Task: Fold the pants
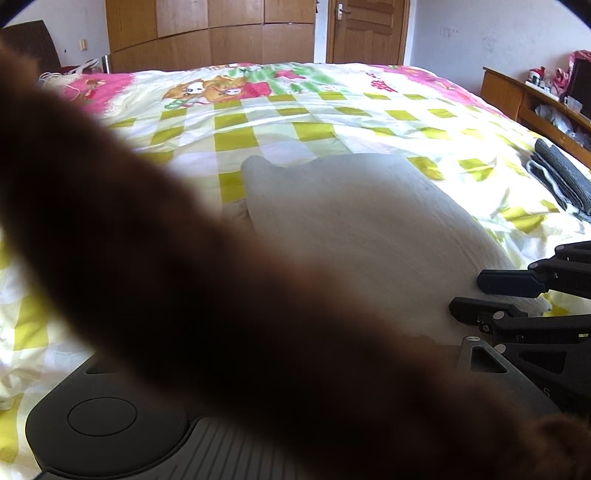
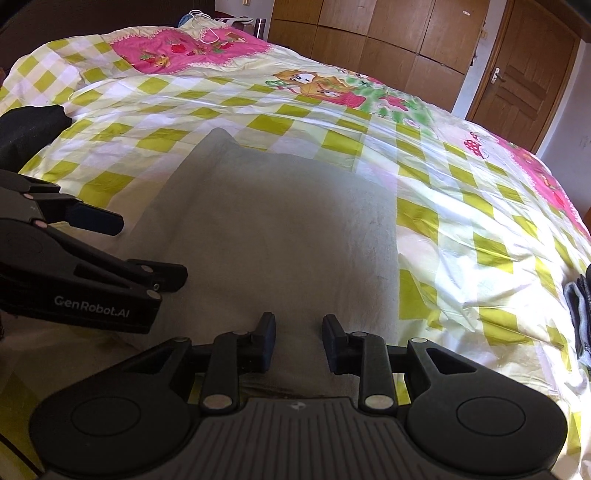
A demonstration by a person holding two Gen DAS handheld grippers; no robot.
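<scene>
Pale grey pants [image 2: 280,229] lie flat on the checked bedspread [image 2: 461,221], one narrow end pointing away from me. My right gripper [image 2: 299,332] hovers open over their near end, nothing between its fingers. My left gripper [image 2: 151,249] comes in from the left over the pants' left edge, its two fingers apart. In the left wrist view a blurred dark brown shape [image 1: 166,277] right at the lens hides that gripper's own fingers and much of the pants [image 1: 362,221]. The right gripper [image 1: 476,295] shows there at the right, open beside the cloth's edge.
A folded dark grey garment [image 1: 561,177] lies near the bed's right edge, also seen as [image 2: 580,314]. Black cloth [image 2: 29,125] sits at the left. A wooden shelf [image 1: 517,96], wardrobe [image 1: 210,33] and door [image 1: 365,29] stand beyond the bed.
</scene>
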